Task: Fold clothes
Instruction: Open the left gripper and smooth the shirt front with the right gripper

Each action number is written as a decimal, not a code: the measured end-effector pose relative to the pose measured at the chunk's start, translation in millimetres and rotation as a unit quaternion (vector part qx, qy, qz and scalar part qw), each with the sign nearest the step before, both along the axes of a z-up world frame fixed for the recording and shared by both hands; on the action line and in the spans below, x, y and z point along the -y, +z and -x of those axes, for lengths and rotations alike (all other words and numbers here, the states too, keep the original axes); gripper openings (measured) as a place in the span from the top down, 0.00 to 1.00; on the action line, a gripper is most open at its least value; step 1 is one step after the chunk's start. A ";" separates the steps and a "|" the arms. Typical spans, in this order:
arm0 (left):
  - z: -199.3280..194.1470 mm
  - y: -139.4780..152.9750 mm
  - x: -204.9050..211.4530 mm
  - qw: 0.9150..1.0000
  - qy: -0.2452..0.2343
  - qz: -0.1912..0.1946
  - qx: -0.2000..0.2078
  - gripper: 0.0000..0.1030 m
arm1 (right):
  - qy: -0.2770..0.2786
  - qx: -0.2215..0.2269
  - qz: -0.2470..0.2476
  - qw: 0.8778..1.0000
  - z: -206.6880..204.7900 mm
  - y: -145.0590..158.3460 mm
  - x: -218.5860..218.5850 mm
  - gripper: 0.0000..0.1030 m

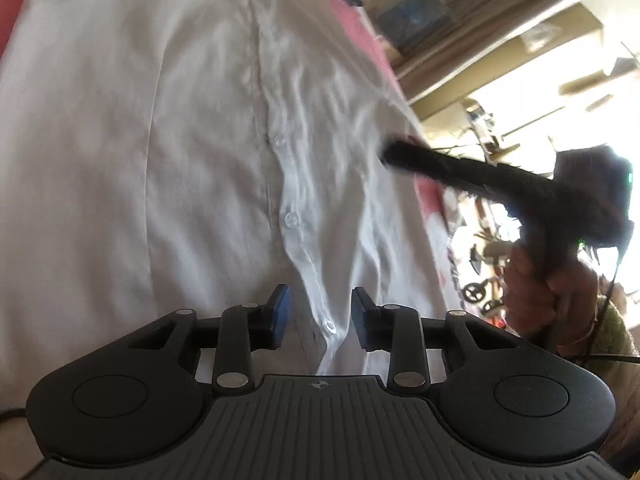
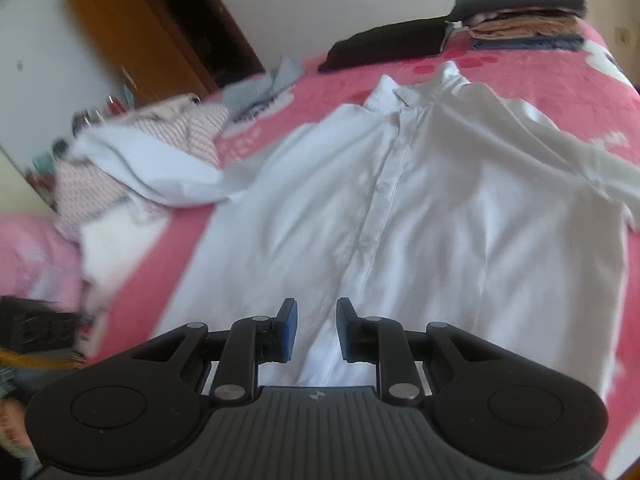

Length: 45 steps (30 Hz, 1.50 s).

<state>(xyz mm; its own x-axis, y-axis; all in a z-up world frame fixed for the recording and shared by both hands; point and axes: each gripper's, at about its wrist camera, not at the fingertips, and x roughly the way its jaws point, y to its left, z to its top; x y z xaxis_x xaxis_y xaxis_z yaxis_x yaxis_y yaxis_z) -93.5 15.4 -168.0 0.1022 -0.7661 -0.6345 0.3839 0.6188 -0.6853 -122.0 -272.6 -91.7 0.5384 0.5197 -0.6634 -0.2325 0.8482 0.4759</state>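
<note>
A white button-up shirt (image 2: 420,208) lies spread front-up on a pink bedspread (image 2: 520,76), collar at the far end. My right gripper (image 2: 317,312) hovers open over the shirt's lower hem, and the pads hold nothing. In the left wrist view the shirt (image 1: 120,160) fills the picture, with its button placket (image 1: 289,220) running down the middle. My left gripper (image 1: 320,300) stands open above the placket, which passes under the gap untouched. The right gripper (image 1: 400,156), held by a hand (image 1: 536,292), reaches to the shirt's right edge.
A loose pile of clothes (image 2: 140,160) lies at the bed's left. A folded stack (image 2: 524,20) and a black garment (image 2: 384,44) sit at the far end. A wooden wardrobe (image 2: 160,28) stands behind. Beyond the bed's edge is a cluttered, bright room (image 1: 520,100).
</note>
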 end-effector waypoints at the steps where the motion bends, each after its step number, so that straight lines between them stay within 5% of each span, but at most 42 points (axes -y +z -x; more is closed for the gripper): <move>1: 1.4 1.5 -2.8 1.000 -0.009 0.001 0.004 0.68 | 0.003 -0.009 -0.011 1.000 10.1 4.1 3.8 0.78; 7: 26.5 5.7 0.1 0.994 -0.103 -0.012 0.030 0.68 | 0.014 -0.102 -0.020 0.994 84.9 13.3 17.0 0.77; 11: 54.6 7.7 8.8 0.984 -0.169 -0.025 0.050 0.68 | -0.103 -0.154 -0.003 0.983 142.8 3.1 44.8 0.77; 15: 70.0 5.1 15.9 0.976 -0.205 -0.043 0.058 0.68 | -0.259 -0.187 0.013 0.948 192.1 -11.1 81.8 0.77; 19: 77.0 1.0 18.4 0.973 -0.214 -0.063 0.060 0.68 | -0.324 -0.191 0.028 0.926 209.7 -17.4 100.3 0.77; 27: 87.2 3.1 6.0 0.972 -0.212 -0.079 0.061 0.68 | -0.298 -0.186 0.046 0.935 198.5 -27.4 104.2 0.77; 31: 89.8 3.0 11.4 0.969 -0.221 -0.085 0.068 0.68 | -0.267 -0.188 0.078 0.942 196.8 -30.5 94.2 0.96; 45: 92.5 2.3 12.6 0.964 -0.239 -0.091 0.077 0.68 | -0.239 -0.173 0.173 0.940 194.5 -28.9 81.6 0.97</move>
